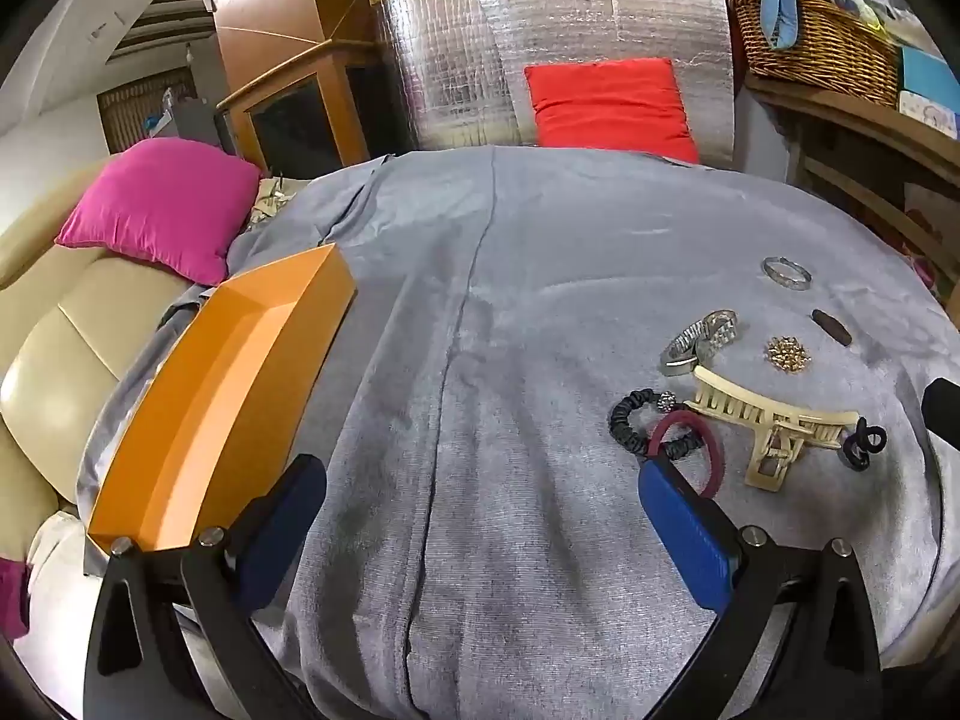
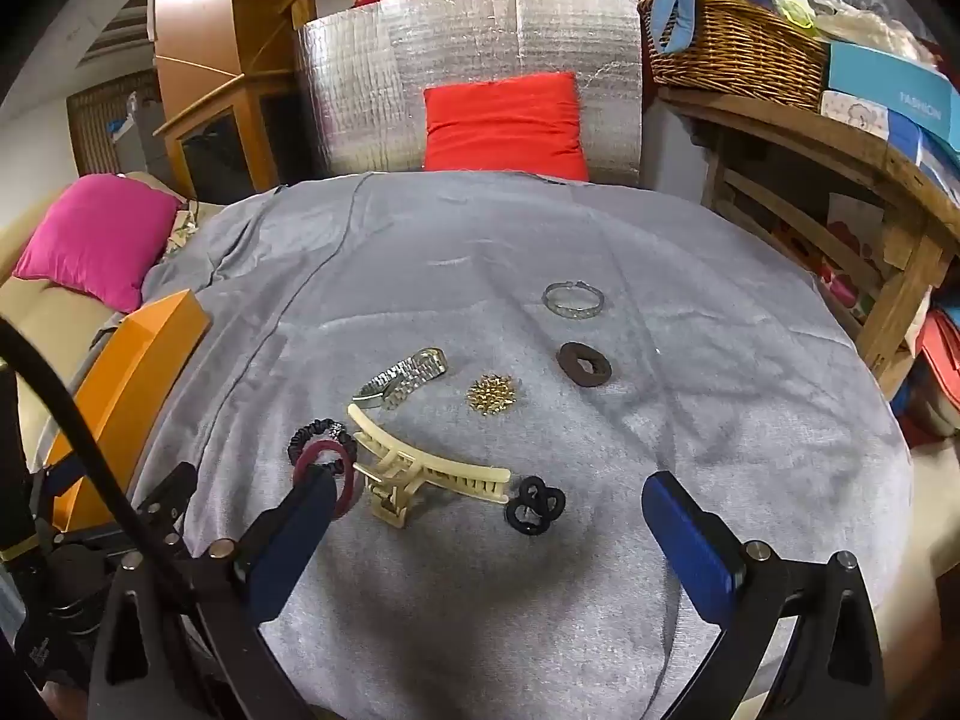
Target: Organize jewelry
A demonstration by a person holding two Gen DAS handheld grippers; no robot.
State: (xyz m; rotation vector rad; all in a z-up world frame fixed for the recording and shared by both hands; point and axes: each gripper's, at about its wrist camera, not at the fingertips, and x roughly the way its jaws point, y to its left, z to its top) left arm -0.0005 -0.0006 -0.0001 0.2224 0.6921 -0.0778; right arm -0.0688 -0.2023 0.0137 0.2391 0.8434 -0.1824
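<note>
While nothing sits boxed yet: both grippers [image 1: 480, 492] [image 2: 486, 510] gaping, empty; orange box [image 1: 228, 384] at nine o'clock, jewelry pile [image 2: 432, 426] waiting.

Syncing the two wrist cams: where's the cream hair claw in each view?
Left wrist: cream hair claw sits lower right on the grey cloth, just right of the maroon hair tie.
Right wrist: claw sits left of centre, below the watch.
Shared landmark: the gold brooch, just beyond the claw in both views.
</note>
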